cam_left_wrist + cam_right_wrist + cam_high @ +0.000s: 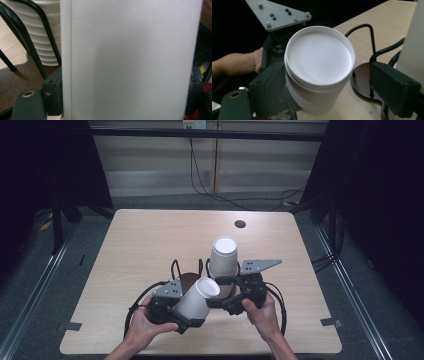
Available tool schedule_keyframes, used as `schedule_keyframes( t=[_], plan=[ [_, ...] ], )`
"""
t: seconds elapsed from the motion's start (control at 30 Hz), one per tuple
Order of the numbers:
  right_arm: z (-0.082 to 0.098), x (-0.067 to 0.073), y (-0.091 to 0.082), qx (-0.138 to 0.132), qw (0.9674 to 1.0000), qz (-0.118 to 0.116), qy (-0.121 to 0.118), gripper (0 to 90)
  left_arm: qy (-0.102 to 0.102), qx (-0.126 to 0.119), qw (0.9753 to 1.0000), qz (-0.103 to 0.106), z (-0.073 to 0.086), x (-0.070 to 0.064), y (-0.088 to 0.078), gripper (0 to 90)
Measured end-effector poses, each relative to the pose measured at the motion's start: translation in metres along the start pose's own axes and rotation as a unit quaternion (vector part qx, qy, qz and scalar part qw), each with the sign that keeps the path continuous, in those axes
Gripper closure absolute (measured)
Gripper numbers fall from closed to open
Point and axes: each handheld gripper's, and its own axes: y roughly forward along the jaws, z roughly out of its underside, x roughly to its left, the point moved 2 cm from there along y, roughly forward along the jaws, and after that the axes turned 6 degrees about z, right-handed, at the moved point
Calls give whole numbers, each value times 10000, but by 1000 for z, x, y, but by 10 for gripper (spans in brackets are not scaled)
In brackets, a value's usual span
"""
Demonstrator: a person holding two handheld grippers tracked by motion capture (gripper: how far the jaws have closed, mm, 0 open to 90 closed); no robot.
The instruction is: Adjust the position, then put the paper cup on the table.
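Observation:
A single white paper cup (200,296) lies tilted over the table's near side, its base pointing up and to the right. My left gripper (186,315) is shut on it; in the left gripper view the cup's wall (130,60) spans the space between the jaws. My right gripper (227,292) stands open at the cup's base end. In the right gripper view the cup's base (319,57) faces me between the jaws, close against the left one, with a gap to the right one. An upside-down stack of white cups (223,255) stands in a black wire holder (187,281).
The wooden table (150,235) has a dark round hole (240,224) near its far edge. The holder's brown base (362,77) and wires (372,40) lie just beyond my right gripper. A hand (237,63) holds the left gripper under its grey plate (279,13).

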Motion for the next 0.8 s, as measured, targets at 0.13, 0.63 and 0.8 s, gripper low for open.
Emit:
schedule_keyframes(
  t=[0.13, 0.63, 0.8],
  plan=[
    [2, 0, -3, 99, 9998, 121, -94, 138, 8, 180, 9998, -106, 0, 2, -3, 180],
    [12, -7, -5, 483, 9986, 22, -220, 139, 207, 864, 9956, -305, 3, 6, -10, 179],
    [14, -9, -1, 725, 9969, -138, -271, 141, 205, 1063, 9934, -386, 4, 10, -12, 179]
  ],
)
